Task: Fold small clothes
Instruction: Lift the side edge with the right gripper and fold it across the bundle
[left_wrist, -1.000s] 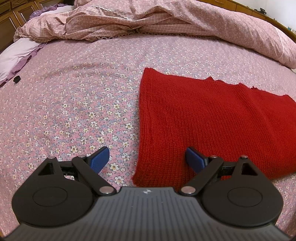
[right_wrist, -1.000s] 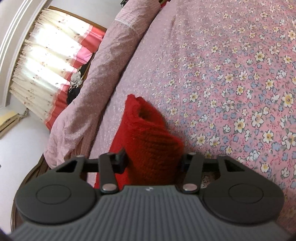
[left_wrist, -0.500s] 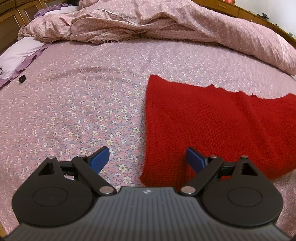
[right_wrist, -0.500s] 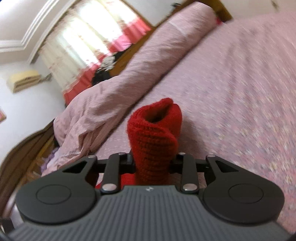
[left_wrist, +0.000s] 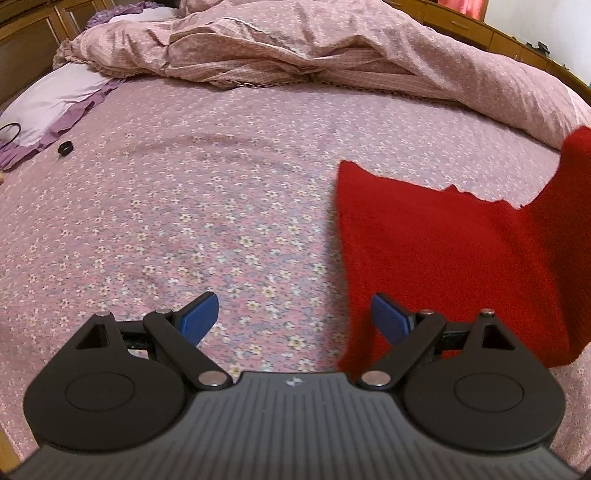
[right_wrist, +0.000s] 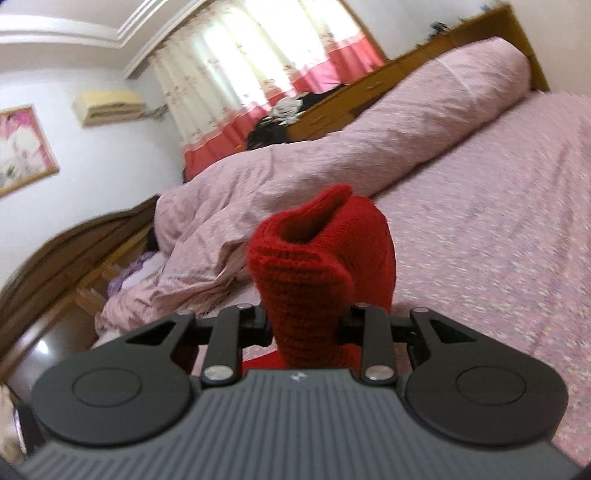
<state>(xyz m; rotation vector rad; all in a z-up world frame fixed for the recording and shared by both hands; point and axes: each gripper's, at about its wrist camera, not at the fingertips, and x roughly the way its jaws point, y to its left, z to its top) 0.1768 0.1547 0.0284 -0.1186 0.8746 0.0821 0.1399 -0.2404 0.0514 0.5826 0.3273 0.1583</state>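
Bed: wide mattress under a pink sheet printed with small flowers (left_wrist: 207, 206), filling most of both views.
Bedding: a crumpled pink quilt (left_wrist: 332, 48) heaped along the far edge; a pale lilac pillow with a purple frill (left_wrist: 55, 99) at the left.
Furniture: brown wooden cabinets (right_wrist: 332, 107) beyond the quilt; a dark curved wooden bed frame (right_wrist: 74, 240).
Window: cream curtains with a red band at the bottom (right_wrist: 240, 74), daylight glowing through.
Walls: plain white, with a cream air-conditioning unit (right_wrist: 107, 105) and a wood-framed pink picture (right_wrist: 22, 147).
Ceiling: white stepped moulding (right_wrist: 74, 29).
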